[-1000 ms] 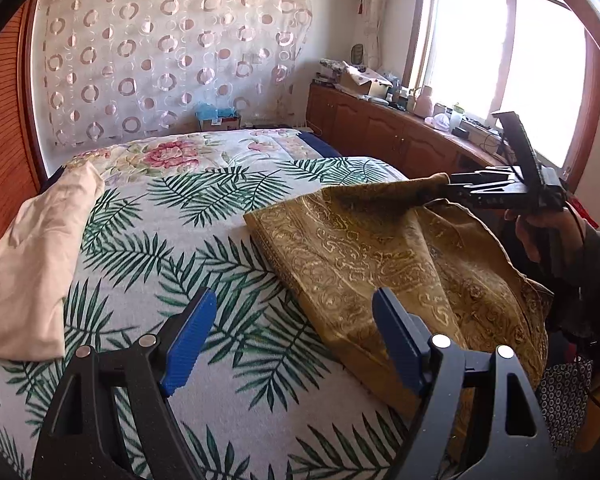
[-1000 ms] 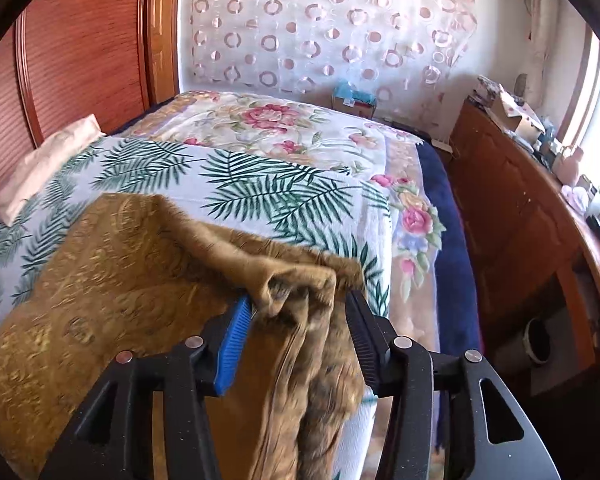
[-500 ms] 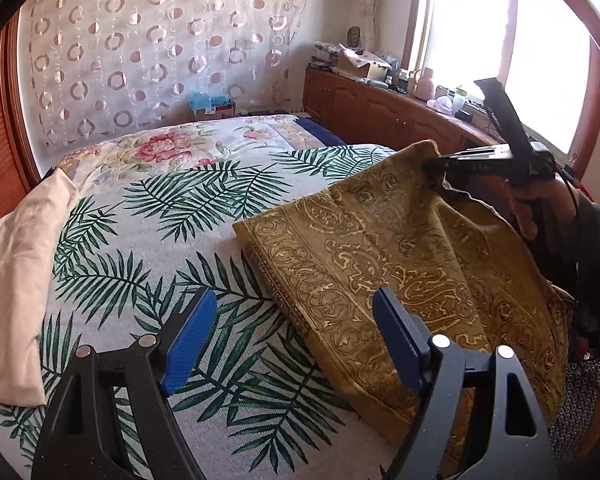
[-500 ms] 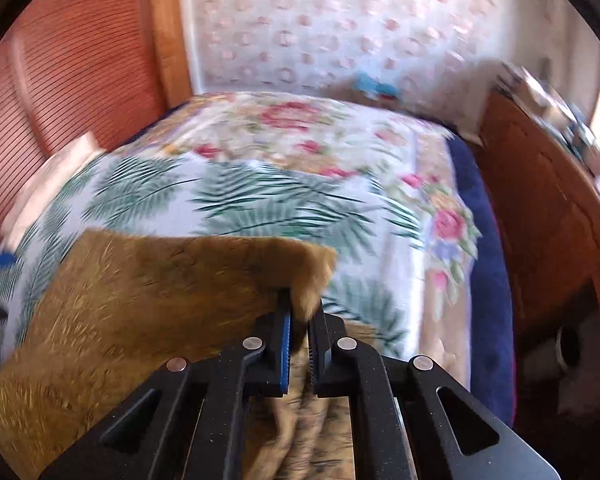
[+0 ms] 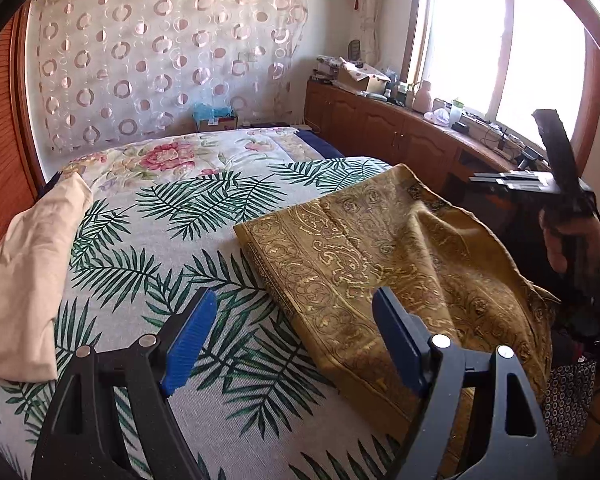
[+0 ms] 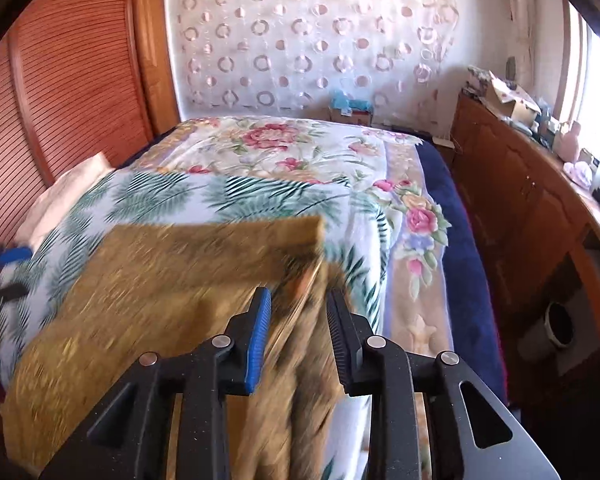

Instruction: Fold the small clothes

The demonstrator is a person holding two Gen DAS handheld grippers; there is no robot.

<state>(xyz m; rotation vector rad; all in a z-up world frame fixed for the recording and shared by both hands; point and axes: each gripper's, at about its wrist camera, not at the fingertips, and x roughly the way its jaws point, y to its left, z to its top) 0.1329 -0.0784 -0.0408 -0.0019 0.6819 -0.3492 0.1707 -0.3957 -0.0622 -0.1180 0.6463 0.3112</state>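
Observation:
A gold patterned cloth (image 5: 380, 248) lies folded on the palm-leaf bed sheet (image 5: 180, 220), its right side hanging over the bed edge. My left gripper (image 5: 295, 294) hovers open over the cloth's near left edge, nothing between its fingers. In the left wrist view my right gripper (image 5: 500, 178) is held by a hand off to the right, clear of the cloth's far corner. In the right wrist view the right gripper (image 6: 298, 294) has its jaws opening. Blurred folds of the cloth (image 6: 160, 280) show between them, and the pads do not press on it.
A cream cloth (image 5: 28, 264) lies along the bed's left side. A wooden cabinet (image 5: 380, 128) with clutter on top runs under the window. A slatted wardrobe door (image 6: 60, 80) stands left of the bed, and a bin (image 6: 556, 324) sits on the floor at the right.
The right gripper shut on the cloth's far corner, carried it over, then let go and drew back. The corner now lies flat on the bed. The left gripper stayed open.

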